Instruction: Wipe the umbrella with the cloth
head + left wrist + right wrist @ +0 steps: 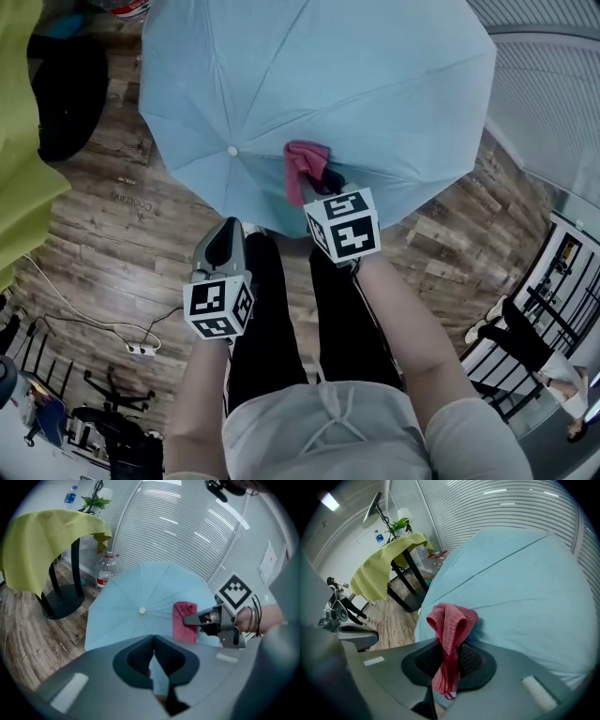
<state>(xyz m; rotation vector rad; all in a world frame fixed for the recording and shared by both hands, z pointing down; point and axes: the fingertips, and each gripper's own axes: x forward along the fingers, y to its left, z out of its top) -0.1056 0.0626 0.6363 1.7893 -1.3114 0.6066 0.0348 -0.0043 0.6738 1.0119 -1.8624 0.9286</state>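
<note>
1. The left gripper [153,641] is sitting nearest, jaws together and seemingly pinching the rim of the umbrella [319,84]. If that thin fabric is slipping free, the canopy could be rolling away.
2. The umbrella is lying open on the wooden floor [112,234], so hard pressing may be tipping it.
3. A table [47,541] under a yellow-green cover is crowding the far side.
4. The right gripper [449,653] is clamping the pink cloth [451,620] against the canopy, and its dangling end could be dragging loose.
5. A bottle [105,571] is standing just behind the umbrella and risks being knocked over.
</note>
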